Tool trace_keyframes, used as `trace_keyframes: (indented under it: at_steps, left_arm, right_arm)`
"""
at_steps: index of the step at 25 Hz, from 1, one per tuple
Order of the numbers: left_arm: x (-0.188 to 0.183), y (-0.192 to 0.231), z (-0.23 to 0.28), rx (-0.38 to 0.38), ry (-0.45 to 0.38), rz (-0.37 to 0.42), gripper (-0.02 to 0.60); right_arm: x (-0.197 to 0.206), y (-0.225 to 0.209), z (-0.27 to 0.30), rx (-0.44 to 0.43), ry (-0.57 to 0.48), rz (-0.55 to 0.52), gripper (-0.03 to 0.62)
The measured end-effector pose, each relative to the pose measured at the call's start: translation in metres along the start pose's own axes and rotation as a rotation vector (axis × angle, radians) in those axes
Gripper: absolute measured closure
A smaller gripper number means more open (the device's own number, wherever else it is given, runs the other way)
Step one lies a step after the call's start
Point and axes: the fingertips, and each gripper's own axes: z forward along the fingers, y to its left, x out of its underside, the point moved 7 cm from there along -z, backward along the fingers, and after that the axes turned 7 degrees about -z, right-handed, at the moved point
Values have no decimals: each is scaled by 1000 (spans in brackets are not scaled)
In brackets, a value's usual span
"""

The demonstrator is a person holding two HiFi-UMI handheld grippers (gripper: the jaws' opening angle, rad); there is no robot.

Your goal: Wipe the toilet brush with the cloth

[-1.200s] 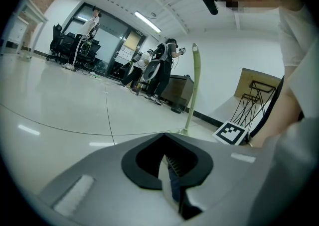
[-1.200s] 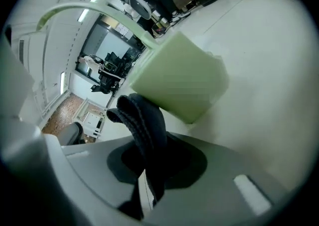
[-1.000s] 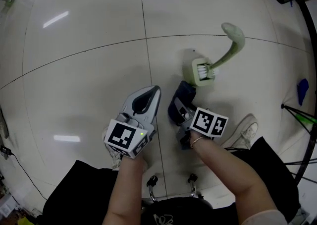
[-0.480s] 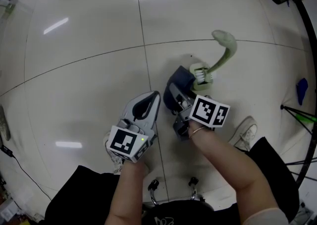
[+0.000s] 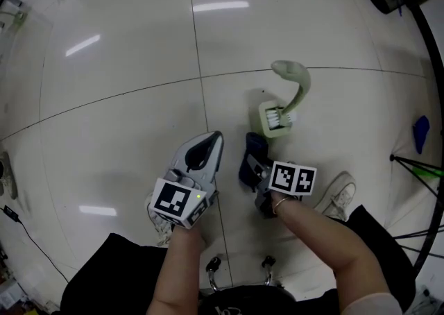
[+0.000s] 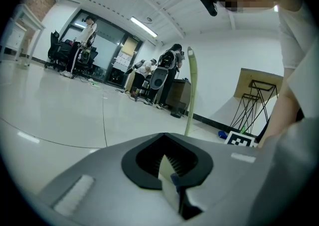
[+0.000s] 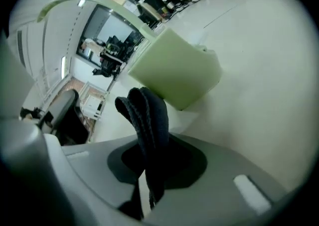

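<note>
Glossy pale tiled floor (image 5: 118, 126) (mirroring ceiling strip lights (image 6: 143, 26)).

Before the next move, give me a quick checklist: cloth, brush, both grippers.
1. Cloth gripped: ok. The right gripper has its jaws closed on the dark cloth.
2. Cloth on the brush: cannot tell. The cloth sits right by the holder; the head view hints at a thin gap.
3. Brush seated: ok. The bristles are in the holder and the handle rises out of it.
4. Brush steadied: not ok. The left gripper has its jaws together, holds nothing and is off the brush.
</note>
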Motion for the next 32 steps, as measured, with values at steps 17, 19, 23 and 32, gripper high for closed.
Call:
trace_keyframes:
  at_steps: [17,19,23,32]
  left_arm:
    - [-135,-70,22,-13,-189,128,575]
    - [-157,-81,20,-8,-218,158,575]
    - [-188,-98,22,2,-241,229,575]
    - [-204,-103,25,3,-240,269,575]
  right_arm:
    - [-198,81,-202,-51,-154,-1126,533]
    - [-219,109,-222,-92,-194,-1222,533]
    - [-249,162,-242,-201,-313,-1253,533]
    - [-250,210,-210,-348,-282,-1011,533]
